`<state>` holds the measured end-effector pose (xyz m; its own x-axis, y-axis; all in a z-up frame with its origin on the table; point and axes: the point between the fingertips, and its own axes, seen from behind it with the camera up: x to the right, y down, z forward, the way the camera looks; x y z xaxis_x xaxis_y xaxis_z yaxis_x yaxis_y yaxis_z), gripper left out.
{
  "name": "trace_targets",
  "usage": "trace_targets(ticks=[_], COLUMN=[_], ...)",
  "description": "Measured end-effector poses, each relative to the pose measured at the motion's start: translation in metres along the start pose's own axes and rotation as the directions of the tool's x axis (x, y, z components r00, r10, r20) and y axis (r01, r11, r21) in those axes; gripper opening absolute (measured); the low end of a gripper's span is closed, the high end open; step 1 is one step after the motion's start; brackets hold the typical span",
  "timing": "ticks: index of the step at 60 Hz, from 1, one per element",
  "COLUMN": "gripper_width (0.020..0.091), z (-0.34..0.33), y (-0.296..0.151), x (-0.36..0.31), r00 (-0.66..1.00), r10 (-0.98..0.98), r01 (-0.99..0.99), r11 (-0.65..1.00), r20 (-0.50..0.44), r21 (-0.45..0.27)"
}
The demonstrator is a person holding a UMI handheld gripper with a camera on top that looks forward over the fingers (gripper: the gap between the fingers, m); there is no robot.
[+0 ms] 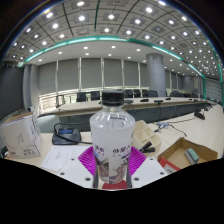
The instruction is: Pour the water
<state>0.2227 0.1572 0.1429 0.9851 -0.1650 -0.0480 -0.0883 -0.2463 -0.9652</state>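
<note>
A clear water bottle (111, 138) with a dark cap is seen upright between the tongs (112, 168), whose magenta pads (89, 158) are pressed against its lower body at both sides, so the tongs are judged to be clenched on it. The bottle appears to be held clear of the surface (190, 128), probably so that it can be carried and tipped; the cap is still on, so pouring is judged not yet begun. A white box (20, 131) is seen at nine o'clock from the bottle, an open cardboard box (187, 152) at four o'clock. No receiving vessel can be made out.
</note>
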Motion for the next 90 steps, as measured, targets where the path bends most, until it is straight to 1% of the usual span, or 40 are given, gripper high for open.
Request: trace_targets(ticks=[1,7,9,21,24,25,26,34,37,38,39,42,43,44,46,49,53,63,68,79,84,90], gripper_width=[0.0375,0.0375,0.0376,0.0383,0.0402,0.0403,0.0407,0.0531,0.0579,0.0615,0.0667,0.0863,0.0875,0.0855,0.0845,0.0865,0.0862,0.086,0.0858,0.086,0.0864,0.0864], z=[-0.006,-0.002,0.01,0.015,0.015,0.014,0.015,0.01,0.015,0.012,0.01,0.003,0.001,-0.001,-0.007,-0.015,-0.032,-0.091,-0.135,-0.243,-0.293,-0.342], y=[-0.001,0.027,0.042,0.085,0.097,0.093,0.093,0.093,0.095,0.095,0.095,0.09,0.088,0.086,0.082,0.078,0.071,0.06,0.055,0.056,0.054,0.046], x=[-0.002,0.002,0.004,0.009,0.011,0.011,0.011,0.007,0.007,0.006,0.005,0.003,0.003,0.004,0.006,0.007,0.005,-0.001,-0.019,-0.069,-0.095,-0.121], r00=[1.0,1.0,1.0,1.0,0.999,0.999,0.999,0.998,0.998,0.998,0.998,0.998,0.998,0.998,0.998,0.998,0.997,0.995,0.996,0.996,0.995,0.995], r10=[-0.001,-0.013,-0.018,-0.026,-0.033,-0.034,-0.037,-0.061,-0.063,-0.062,-0.06,-0.057,-0.057,-0.057,-0.058,-0.065,-0.077,-0.089,-0.078,-0.063,-0.073,-0.091], r01=[0.001,0.013,0.018,0.026,0.032,0.034,0.037,0.061,0.064,0.063,0.062,0.06,0.06,0.059,0.059,0.066,0.077,0.081,0.066,0.035,0.042,0.064], r11=[1.0,0.999,0.999,0.996,0.995,0.997,0.997,0.997,0.996,0.996,0.995,0.995,0.995,0.995,0.995,0.993,0.991,0.978,0.967,0.919,0.908,0.908], r20=[-0.001,-0.008,-0.01,-0.004,-0.008,-0.007,-0.009,0.001,0.013,0.019,0.025,0.033,0.032,0.027,0.016,0.012,0.008,-0.037,-0.04,-0.059,-0.06,-0.047], r21=[-0.007,-0.043,-0.051,-0.084,-0.097,-0.071,-0.062,-0.05,-0.062,-0.068,-0.073,-0.08,-0.081,-0.082,-0.084,-0.094,-0.11,-0.195,-0.244,-0.393,-0.416,-0.413])
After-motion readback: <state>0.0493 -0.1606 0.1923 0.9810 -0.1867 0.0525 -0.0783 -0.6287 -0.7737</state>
